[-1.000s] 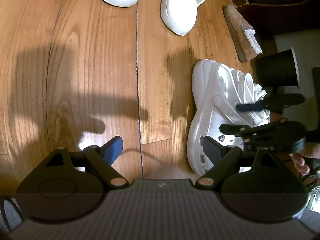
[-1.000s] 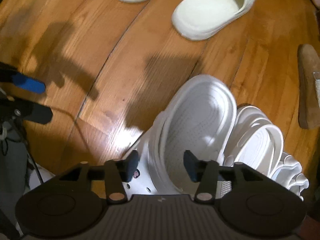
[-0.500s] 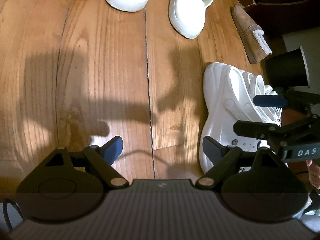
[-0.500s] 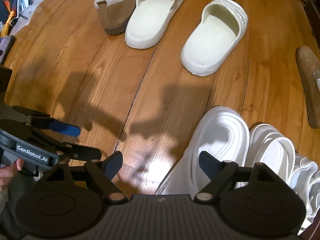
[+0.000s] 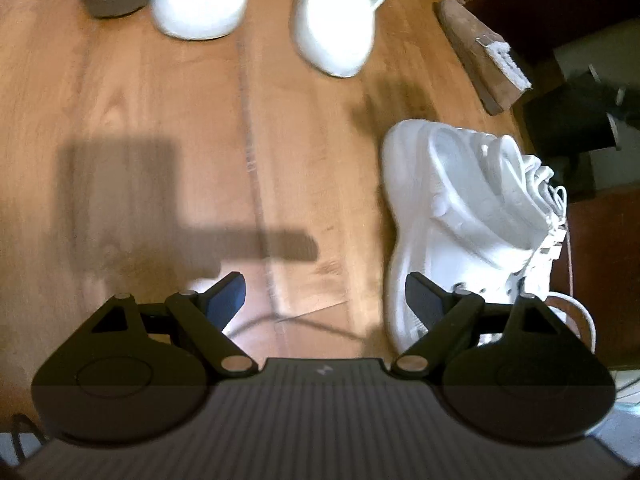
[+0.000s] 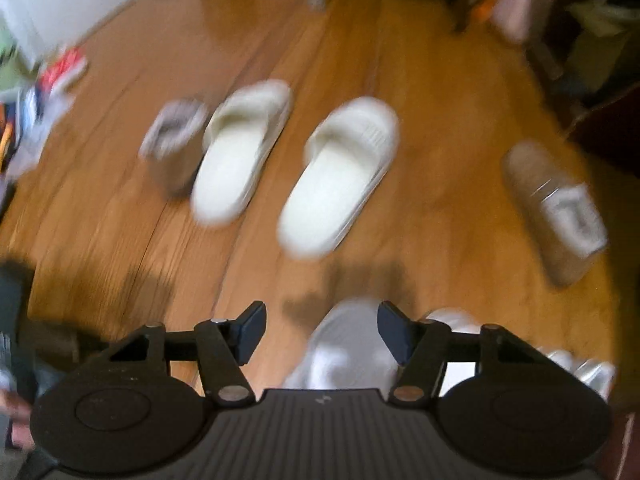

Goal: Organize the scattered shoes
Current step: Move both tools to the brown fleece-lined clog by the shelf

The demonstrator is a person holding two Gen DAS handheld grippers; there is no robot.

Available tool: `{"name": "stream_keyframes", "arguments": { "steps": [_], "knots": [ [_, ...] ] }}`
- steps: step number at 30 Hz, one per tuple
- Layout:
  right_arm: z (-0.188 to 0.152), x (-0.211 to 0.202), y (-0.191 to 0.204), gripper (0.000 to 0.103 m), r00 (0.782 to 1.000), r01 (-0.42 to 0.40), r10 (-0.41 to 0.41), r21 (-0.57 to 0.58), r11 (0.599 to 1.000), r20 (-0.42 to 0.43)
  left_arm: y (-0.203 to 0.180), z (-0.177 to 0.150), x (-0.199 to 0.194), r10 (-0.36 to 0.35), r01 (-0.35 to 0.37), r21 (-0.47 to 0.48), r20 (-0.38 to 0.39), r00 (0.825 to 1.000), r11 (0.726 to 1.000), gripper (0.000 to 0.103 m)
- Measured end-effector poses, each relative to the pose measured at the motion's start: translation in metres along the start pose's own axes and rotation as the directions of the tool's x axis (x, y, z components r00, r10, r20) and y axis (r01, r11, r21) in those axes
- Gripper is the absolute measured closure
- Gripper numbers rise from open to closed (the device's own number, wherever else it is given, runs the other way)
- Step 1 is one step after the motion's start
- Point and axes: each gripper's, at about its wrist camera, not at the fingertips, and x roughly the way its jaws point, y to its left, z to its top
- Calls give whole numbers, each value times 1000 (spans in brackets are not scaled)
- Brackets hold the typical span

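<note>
White clogs (image 5: 452, 216): a pair, pressed together side by side on the wood floor (image 5: 160, 120), near right in the left wrist view, toes pointing away; a white sneaker (image 5: 548, 216) with laces lies against their right side; in the right wrist view the clogs show only as a blurred white toe close under the camera.

Cream slides (image 6: 336, 176): two, upright, openings toward the far end, mid-floor in the right wrist view; the left slide (image 6: 240, 148) lies apart from the right one with bare floor between; both point slightly rightward.

Tan slipper (image 6: 176, 140): fleece-lined, touching or just beside the left slide on its left; blurred.

Brown slipper (image 6: 560, 208): with buckle and pale lining, on the right, well apart from the slides; in the left wrist view it lies far right, beyond the clogs, beside dark furniture (image 5: 560, 8).

Left gripper (image 5: 324, 300): jaws wide apart, holding nothing; only floor and shadow between the blue pads (image 5: 224, 300); the right pad stands over the near edge of the clogs, contact not discernible.

Right gripper (image 6: 320, 332): jaws closing, partway apart; pads press on nothing; the clog toe shows in the gap below them, on the floor.

Clutter (image 6: 36, 92): papers and bright packaging at the far left; too blurred to identify.
</note>
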Motion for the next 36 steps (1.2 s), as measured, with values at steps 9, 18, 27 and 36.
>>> {"name": "stream_keyframes", "arguments": {
  "steps": [9,18,27,36],
  "knots": [
    [1,17,-169,29,1000,-27,24,449,893,12,-81,46,37,35,-26,61,-140,990,998,16],
    [-14,54,-256,63,999,29,-40,484,875,13,-164,153,98,-84,78,-43,-157,984,996,16],
    [-18,71,-296,63,998,56,-55,473,879,-17,-209,233,181,-205,162,-265,-147,968,951,16],
    [-5,93,-322,58,998,53,-55,529,847,-12,-225,265,230,-238,199,-303,-100,966,932,17]
  ]
}}
